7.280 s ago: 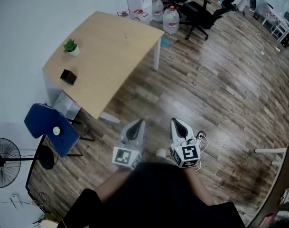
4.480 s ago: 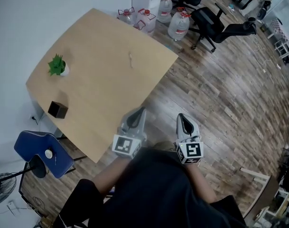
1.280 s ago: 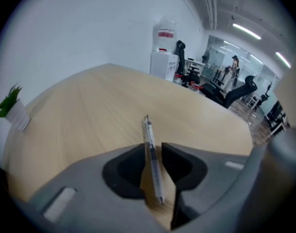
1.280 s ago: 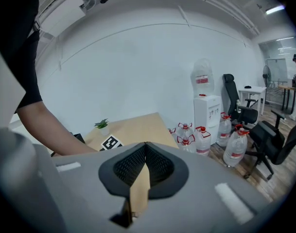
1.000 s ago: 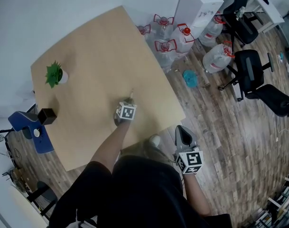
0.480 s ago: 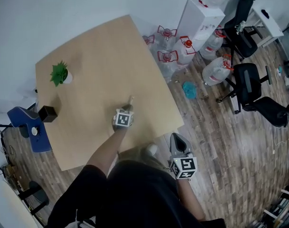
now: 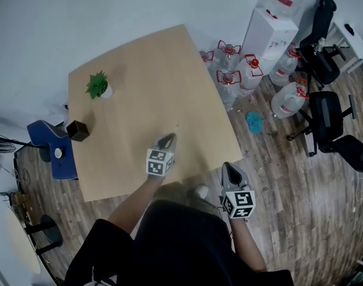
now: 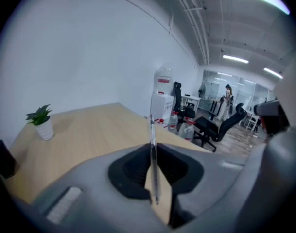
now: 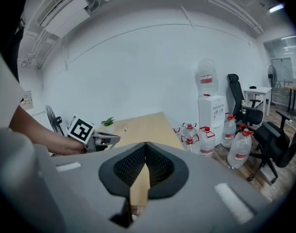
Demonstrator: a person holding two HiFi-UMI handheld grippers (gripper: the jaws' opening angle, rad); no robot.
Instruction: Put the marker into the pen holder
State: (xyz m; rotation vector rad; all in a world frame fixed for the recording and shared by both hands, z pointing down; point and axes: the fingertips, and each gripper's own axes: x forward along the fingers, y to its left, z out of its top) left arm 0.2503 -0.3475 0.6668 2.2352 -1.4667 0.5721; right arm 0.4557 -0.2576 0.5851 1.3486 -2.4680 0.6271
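**A:** Left gripper view: the left tongs [image 8: 151,149] are clenched on the marker [image 8: 152,130], which pokes out above the bench [image 8: 89,130].

**B:** And the right tongs [image 9: 145,147]?

**A:** Pressed together, empty, off the bench's near edge.

**B:** What's left?

**A:** The holder [image 7: 78,130] sits at the left edge, well apart. I'd say carrying and dropping in are still to do.

Black short-sleeved top [image 7: 181,243], grey tapered left gripper [image 7: 168,139] and right gripper [image 7: 229,169], each carrying a white cube [image 7: 159,162] of black square markers, dark ribbed pads [image 9: 130,168] inside
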